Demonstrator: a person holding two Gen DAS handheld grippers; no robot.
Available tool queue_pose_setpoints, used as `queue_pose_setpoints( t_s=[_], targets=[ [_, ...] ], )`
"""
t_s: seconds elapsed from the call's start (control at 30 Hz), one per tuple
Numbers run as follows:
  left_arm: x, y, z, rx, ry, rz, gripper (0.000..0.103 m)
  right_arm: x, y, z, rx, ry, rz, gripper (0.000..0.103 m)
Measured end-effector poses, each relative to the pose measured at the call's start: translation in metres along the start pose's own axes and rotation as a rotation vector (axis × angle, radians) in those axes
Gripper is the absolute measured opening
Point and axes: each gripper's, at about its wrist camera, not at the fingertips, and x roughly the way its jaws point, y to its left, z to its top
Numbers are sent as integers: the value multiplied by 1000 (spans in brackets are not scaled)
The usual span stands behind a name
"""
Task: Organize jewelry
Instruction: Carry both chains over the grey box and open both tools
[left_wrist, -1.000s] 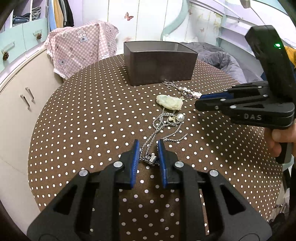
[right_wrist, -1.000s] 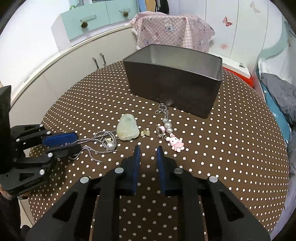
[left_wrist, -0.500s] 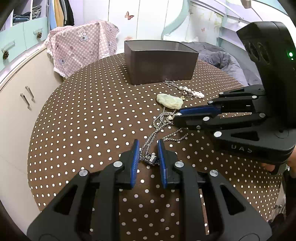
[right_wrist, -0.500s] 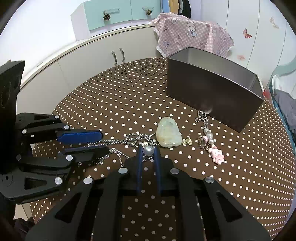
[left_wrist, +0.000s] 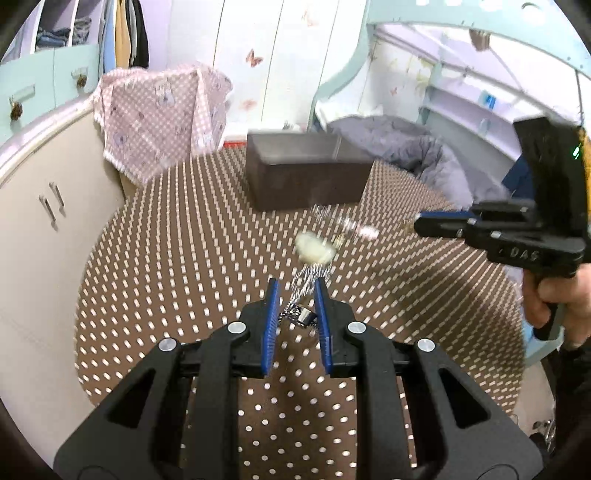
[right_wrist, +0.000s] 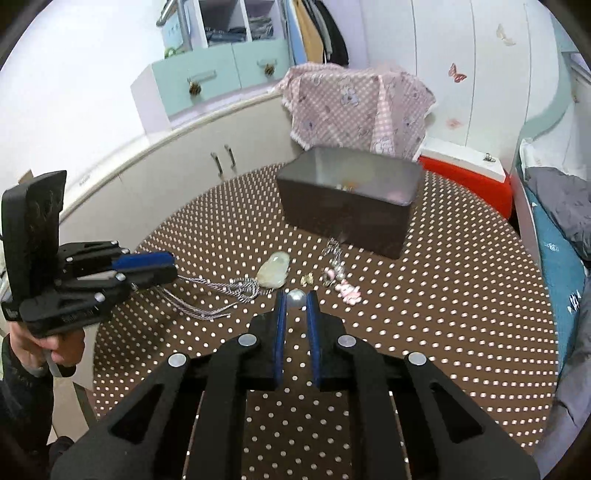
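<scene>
Left wrist view:
Left tool (left_wrist: 297, 304): lower centre of the frame, blue pads clamped on a silver clasp (left_wrist: 303, 316) of the chain necklace (left_wrist: 308, 275).
Chain: runs up the frame from the pads to a pale jade pendant (left_wrist: 315, 249), blurred.
Right tool (left_wrist: 419, 223): right edge, held in a hand (left_wrist: 554, 295), tips closed.
Box (left_wrist: 306, 182): dark, open-topped, upper centre on the polka-dot bench (left_wrist: 177, 266).

Right wrist view:
Right tool (right_wrist: 295, 306): lower centre, pinching a pearl bead (right_wrist: 296, 297).
Left tool (right_wrist: 168, 267): left edge, chain (right_wrist: 221, 291) trailing from its tips to the jade pendant (right_wrist: 274, 270).
Pink charm (right_wrist: 349, 290): right of the pendant, on the bench (right_wrist: 443, 295).
Box (right_wrist: 351, 205): upper centre.
</scene>
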Motion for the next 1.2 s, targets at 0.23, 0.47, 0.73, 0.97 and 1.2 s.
queue_pose_setpoints(
  t_s=[0.23,0.47,0.73,0.97,1.2],
  targets=[
    [-37,-9,41,21,-100,-40,19,-29,9,16,-22,-69,12,10],
    [-69,-27,81,87,-196,-34,19,-53,19,41,-57,-132,13,9],
    [-86,-40,130,134,-274,-18,19,-71,17,90,-94,-194,-5,9],
    [-64,-34,195,91,-280,-21,19,-66,-7,140,-68,-202,-30,10],
    [0,-29,225,58,-183,-2,19,-15,-39,161,-4,-93,-35,10]
  ],
)
